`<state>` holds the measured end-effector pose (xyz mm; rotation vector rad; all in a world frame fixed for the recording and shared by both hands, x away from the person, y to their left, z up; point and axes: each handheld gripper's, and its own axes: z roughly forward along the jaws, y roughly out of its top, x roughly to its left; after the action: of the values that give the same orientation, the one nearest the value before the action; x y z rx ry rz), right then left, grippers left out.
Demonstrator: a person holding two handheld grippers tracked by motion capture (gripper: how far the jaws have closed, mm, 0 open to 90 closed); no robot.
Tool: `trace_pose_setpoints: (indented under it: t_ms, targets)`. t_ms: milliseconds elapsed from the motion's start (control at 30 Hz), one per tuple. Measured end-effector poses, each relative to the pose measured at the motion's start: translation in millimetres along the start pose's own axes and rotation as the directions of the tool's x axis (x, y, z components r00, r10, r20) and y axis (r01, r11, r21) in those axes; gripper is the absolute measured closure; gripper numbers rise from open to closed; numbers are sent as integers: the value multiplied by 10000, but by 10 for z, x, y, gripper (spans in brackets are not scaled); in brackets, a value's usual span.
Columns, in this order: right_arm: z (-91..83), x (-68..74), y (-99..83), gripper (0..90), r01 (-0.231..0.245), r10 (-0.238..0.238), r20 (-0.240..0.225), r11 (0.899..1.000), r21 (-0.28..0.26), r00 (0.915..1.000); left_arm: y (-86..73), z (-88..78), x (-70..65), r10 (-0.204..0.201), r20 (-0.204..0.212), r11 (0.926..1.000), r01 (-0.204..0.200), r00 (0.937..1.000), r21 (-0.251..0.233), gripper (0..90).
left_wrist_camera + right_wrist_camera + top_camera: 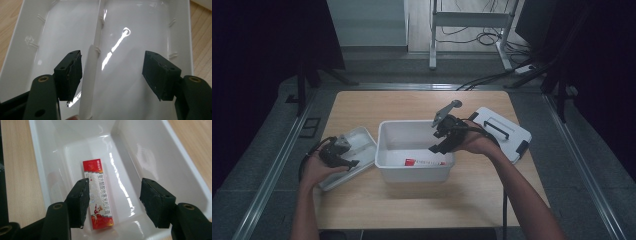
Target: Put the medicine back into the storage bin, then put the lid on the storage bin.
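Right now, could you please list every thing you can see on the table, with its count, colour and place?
box: one, red and white, flat on the bin's floor
bin: one, white, table centre
tray: one, white, divided, left of the bin
lid: one, white with black handle, right of the bin
table: one, light wood
left gripper: one, black, open over the tray
right gripper: one, black, open above the box

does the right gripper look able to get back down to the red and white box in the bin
Probably yes. The right gripper hangs over the open white bin with jaws apart, and the red and white box lies flat on the bin floor with nothing over it.
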<state>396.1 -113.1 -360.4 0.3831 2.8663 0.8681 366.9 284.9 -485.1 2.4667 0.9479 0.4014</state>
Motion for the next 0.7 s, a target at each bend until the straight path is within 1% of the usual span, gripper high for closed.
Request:
trace_pose_setpoints:
  t_ms: [67,200,267,300,400,467,700]
  targets:
    - [-55,0,-43,401,-66,69,133,9997,-226,9999,9,-17,0,-14,13,10000,14,10000,-25,322]
    - [-194,32,-144,394,-275,309,361,9953,-932,9989,13,-68,-3,-125,49,9998,125,9999,-155,324]
    - [-259,57,-209,388,-388,453,435,9894,-1400,9980,6,-94,-2,-126,143,9998,128,9998,-175,322]
    - [-295,71,-253,385,-461,545,459,9849,-1668,9975,3,-101,1,-152,128,9998,154,9998,-159,319]
    - [-350,96,-350,374,-604,744,579,9750,-2138,9955,4,-137,23,-212,146,9997,214,9997,-118,310]
    - [-388,118,-436,373,-691,869,646,9685,-2394,9941,16,-176,41,-213,66,9997,214,9998,-129,307]
    - [-444,140,-634,378,-995,1245,800,9596,-2631,9890,84,-250,58,20,-99,10000,-21,9999,-74,313]
